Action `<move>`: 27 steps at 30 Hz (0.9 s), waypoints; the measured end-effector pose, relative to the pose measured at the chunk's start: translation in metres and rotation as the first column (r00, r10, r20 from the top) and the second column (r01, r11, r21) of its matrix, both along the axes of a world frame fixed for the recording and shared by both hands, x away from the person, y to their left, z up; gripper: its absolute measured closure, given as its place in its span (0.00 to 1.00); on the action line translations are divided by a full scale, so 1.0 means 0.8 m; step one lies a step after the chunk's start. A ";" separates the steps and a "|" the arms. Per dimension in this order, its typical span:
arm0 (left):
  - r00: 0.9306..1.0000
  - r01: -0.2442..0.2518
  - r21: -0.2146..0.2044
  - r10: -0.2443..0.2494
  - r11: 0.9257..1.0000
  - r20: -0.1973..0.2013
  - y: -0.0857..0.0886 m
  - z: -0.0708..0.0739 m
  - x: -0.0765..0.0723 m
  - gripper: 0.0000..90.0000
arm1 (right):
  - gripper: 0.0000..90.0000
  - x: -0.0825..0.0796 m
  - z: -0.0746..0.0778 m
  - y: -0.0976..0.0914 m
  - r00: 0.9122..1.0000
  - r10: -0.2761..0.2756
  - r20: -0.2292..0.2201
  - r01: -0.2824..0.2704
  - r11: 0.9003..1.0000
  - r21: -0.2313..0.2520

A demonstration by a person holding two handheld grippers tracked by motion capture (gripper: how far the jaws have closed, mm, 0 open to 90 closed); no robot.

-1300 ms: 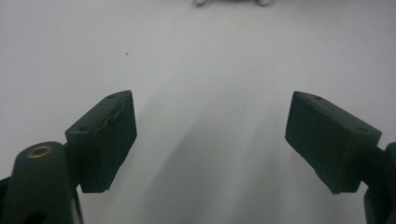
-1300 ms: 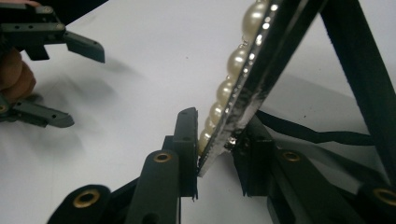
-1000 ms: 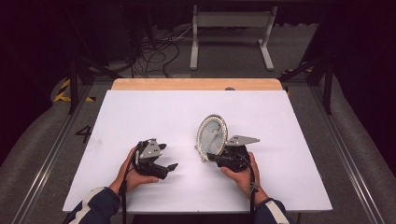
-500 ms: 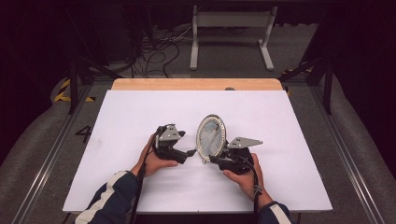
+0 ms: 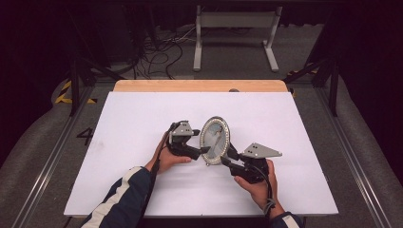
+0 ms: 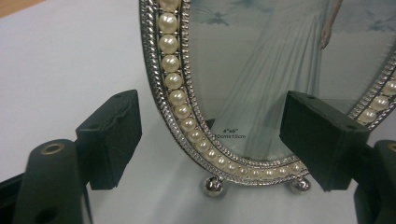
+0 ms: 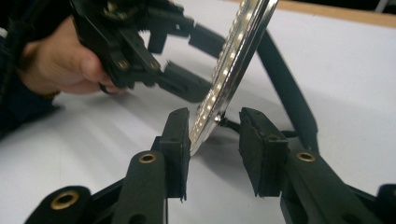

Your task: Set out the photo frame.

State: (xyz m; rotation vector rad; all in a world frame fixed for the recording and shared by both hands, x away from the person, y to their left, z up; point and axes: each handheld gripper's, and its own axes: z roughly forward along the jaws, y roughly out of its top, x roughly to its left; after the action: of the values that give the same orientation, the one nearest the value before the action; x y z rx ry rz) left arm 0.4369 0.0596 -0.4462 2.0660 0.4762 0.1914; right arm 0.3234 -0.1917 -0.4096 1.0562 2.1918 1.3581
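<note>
White tabletop (image 5: 142,123), dark room, cables on the floor behind. Oval pearl-rimmed frame (image 5: 215,139) stands near mid-table on small ball feet (image 6: 213,186), leaning back on its rear strut (image 7: 285,88).

Right gripper (image 7: 215,140): jaws astride the frame's lower edge, left pad touching or nearly touching the rim, right pad clear of the back. No real clamp, gap visible.

Left gripper (image 6: 210,135): jaws wide, one each side of the frame's lower front, neither pad touching.

Risks as I see them:
- Frame is thin, shiny, tilted. If the right jaws close off-centre, it probably twists or skids out.
- Left jaws closing on beaded rim and glass: poor grip, could push the frame backward and fold the strut.
- Both tools pulling at once likely tips it flat.
</note>
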 end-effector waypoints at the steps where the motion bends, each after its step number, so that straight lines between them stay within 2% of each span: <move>1: 1.000 0.014 -0.002 -0.014 1.000 -0.005 -0.002 -0.001 0.000 0.24 | 0.71 -0.002 0.002 -0.001 1.000 -0.011 0.013 0.011 1.000 0.006; 4: 1.000 0.028 -0.010 -0.028 1.000 -0.010 -0.001 -0.001 0.001 0.26 | 0.72 -0.005 0.006 -0.004 0.998 -0.041 0.056 0.039 0.999 0.037; 7: 0.999 0.034 -0.015 -0.034 0.999 -0.015 0.000 -0.002 0.001 0.28 | 0.76 -0.004 0.006 -0.005 0.996 -0.059 0.065 0.054 0.996 0.074; 10: 0.999 0.026 -0.017 -0.027 1.000 -0.025 0.001 -0.002 0.000 0.31 | 0.79 -0.001 0.004 -0.003 0.996 -0.078 0.052 0.073 0.993 0.089; 14: 0.999 0.028 -0.018 -0.029 0.999 -0.028 0.004 -0.003 0.003 0.35 | 0.82 0.000 0.002 0.001 0.996 -0.069 0.058 0.064 0.995 0.081; 17: 0.998 0.048 -0.035 -0.049 0.998 -0.035 0.005 -0.006 0.007 0.36 | 0.82 0.001 0.002 0.001 0.996 -0.071 0.061 0.066 0.994 0.088; 20: 0.997 0.049 -0.023 -0.050 0.999 -0.056 0.004 -0.011 0.010 0.28 | 0.83 -0.001 0.003 0.003 0.995 -0.075 0.067 0.070 0.994 0.078; 23: 0.995 0.077 -0.024 -0.078 0.997 -0.057 0.001 -0.010 0.007 0.30 | 0.83 0.000 0.002 0.004 0.995 -0.077 0.067 0.071 0.994 0.084; 25: 0.995 0.082 -0.013 -0.082 0.997 -0.050 -0.001 -0.009 0.006 0.29 | 0.83 0.000 0.002 0.004 0.995 -0.080 0.067 0.075 0.994 0.081; 27: 0.996 0.080 -0.014 -0.080 0.997 -0.047 0.000 -0.009 0.006 0.33 | 0.83 0.000 0.001 0.005 0.994 -0.086 0.066 0.081 0.994 0.074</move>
State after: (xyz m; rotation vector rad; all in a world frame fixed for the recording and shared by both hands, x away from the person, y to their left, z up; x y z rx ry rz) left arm 0.4417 0.0596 -0.4535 2.0772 0.4216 0.0917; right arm 0.3233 -0.1874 -0.4092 1.0966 2.0406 1.4231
